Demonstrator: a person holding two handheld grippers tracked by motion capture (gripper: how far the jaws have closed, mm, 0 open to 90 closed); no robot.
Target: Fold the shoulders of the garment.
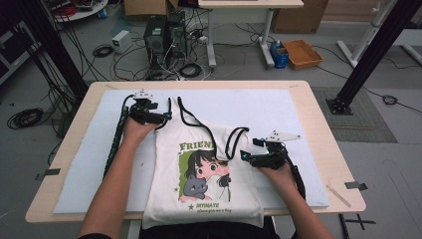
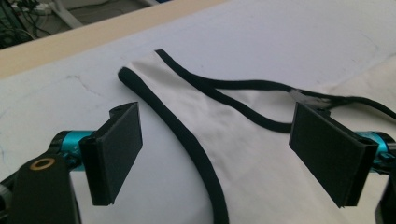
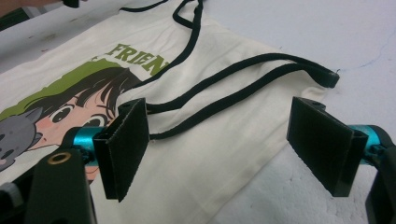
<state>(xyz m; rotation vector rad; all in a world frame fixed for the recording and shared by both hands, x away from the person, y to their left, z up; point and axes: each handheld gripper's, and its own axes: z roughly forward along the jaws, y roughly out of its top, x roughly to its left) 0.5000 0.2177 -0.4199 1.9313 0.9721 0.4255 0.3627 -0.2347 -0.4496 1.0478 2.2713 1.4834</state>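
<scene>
A cream sleeveless top (image 1: 204, 184) with black trim and a cartoon girl print lies flat on the white mat (image 1: 278, 112). Its bottom hem hangs over the near table edge. My left gripper (image 1: 164, 117) stands open at the top's left shoulder strap (image 2: 154, 79), its jaws wide apart on either side of the black-edged strap (image 1: 171, 107). At the right shoulder strap (image 1: 236, 137) my right gripper (image 1: 244, 155) is open too. In the right gripper view the black-trimmed strap (image 3: 299, 70) lies between and beyond the jaws, which grip nothing.
The mat covers most of a wooden table (image 1: 318, 124). On the floor behind stand computer towers (image 1: 164, 35), cables (image 1: 104, 50), a cardboard tray (image 1: 302, 54) and desk legs (image 1: 211, 42). Black frame posts (image 1: 370, 55) rise at both sides.
</scene>
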